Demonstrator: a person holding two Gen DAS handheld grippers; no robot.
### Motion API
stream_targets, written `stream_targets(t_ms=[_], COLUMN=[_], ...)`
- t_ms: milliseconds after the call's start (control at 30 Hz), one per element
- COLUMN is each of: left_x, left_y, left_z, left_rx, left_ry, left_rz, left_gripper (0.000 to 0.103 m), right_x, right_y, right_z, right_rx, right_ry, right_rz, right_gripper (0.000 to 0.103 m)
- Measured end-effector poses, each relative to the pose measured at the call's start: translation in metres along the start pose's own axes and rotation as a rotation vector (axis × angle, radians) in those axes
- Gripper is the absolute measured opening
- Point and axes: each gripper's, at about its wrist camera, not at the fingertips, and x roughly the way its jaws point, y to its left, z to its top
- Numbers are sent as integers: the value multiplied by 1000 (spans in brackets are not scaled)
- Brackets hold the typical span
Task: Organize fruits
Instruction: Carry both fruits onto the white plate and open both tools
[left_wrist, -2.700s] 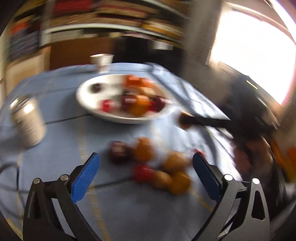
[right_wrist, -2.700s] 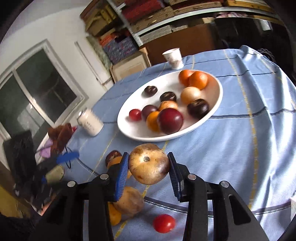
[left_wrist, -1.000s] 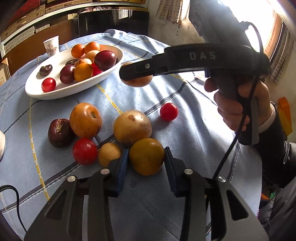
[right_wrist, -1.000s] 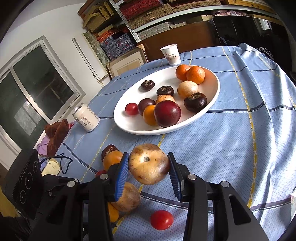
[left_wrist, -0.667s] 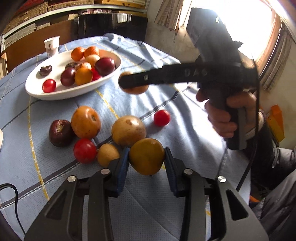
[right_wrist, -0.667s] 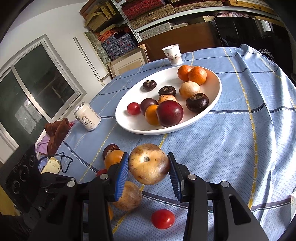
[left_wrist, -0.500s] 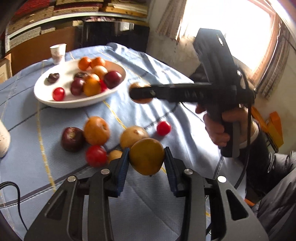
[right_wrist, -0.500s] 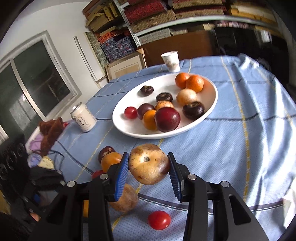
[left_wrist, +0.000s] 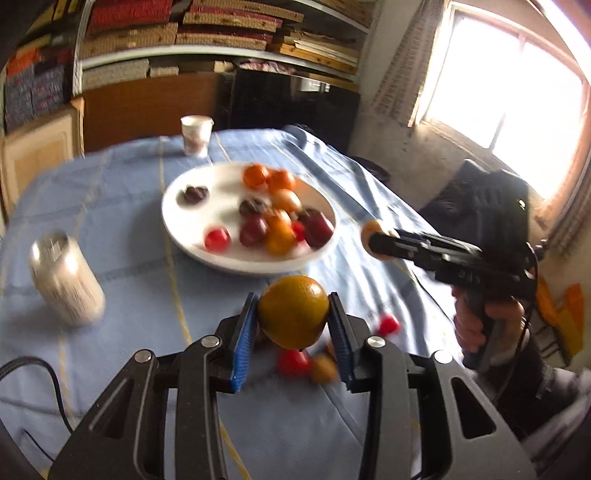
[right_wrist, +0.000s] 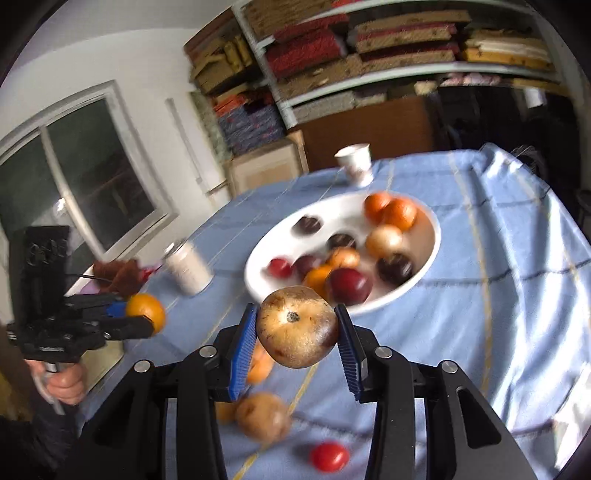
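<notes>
My left gripper (left_wrist: 293, 319) is shut on an orange fruit (left_wrist: 293, 312) and holds it above the blue tablecloth, in front of the white plate (left_wrist: 177, 195) of several fruits. My right gripper (right_wrist: 297, 334) is shut on a round brown fruit (right_wrist: 297, 326), held above the cloth before the plate (right_wrist: 430, 258). Each gripper shows in the other's view: the right one (left_wrist: 373, 240) at the right, the left one (right_wrist: 142, 314) at the left. Loose fruits lie on the cloth below: a red one (left_wrist: 293, 363), a small red one (right_wrist: 328, 456) and a brown one (right_wrist: 262, 417).
A white can (left_wrist: 66, 284) stands left of the plate, also in the right wrist view (right_wrist: 188, 271). A paper cup (left_wrist: 195, 134) stands behind the plate. Shelves, a cabinet and windows surround the round table. A black cable (left_wrist: 33, 369) lies at the left.
Both grippers have lifted higher with their fruits and tilted up toward the plate. The left gripper closed on the orange fruit and raised it off the cloth. The views are blurred by motion.
</notes>
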Motion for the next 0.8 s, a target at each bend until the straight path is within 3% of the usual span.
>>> stream_targets(t_ms=[133, 233, 400, 467, 500, 533, 567, 800], left_x=[32, 64, 113, 124, 126, 126, 118, 60], left_y=[11, 22, 42, 48, 51, 52, 51, 36], left_z=[47, 70, 87, 89, 89, 88, 85, 48], left_rx=[-32, -60, -111, -130, -145, -155, -166, -137], left_ry=[-20, 12, 69, 75, 82, 83, 51, -60], left_rz=[62, 81, 117, 151, 172, 178, 175, 207], left_gripper=[37, 37, 37, 37, 48, 71, 78, 91], right_x=[29, 53, 85, 90, 89, 85, 79, 29], right_y=[-16, -29, -42, -44, -44, -42, -40, -27], right_z=[26, 38, 49, 50, 50, 49, 49, 40], right_rx=[46, 86, 122, 133, 133, 128, 113, 45], right_ry=[-5, 7, 27, 20, 10, 0, -12, -53], right_rz=[-42, -53, -39, -31, -30, -37, -38, -14], right_gripper=[42, 42, 43, 47, 53, 64, 65, 65])
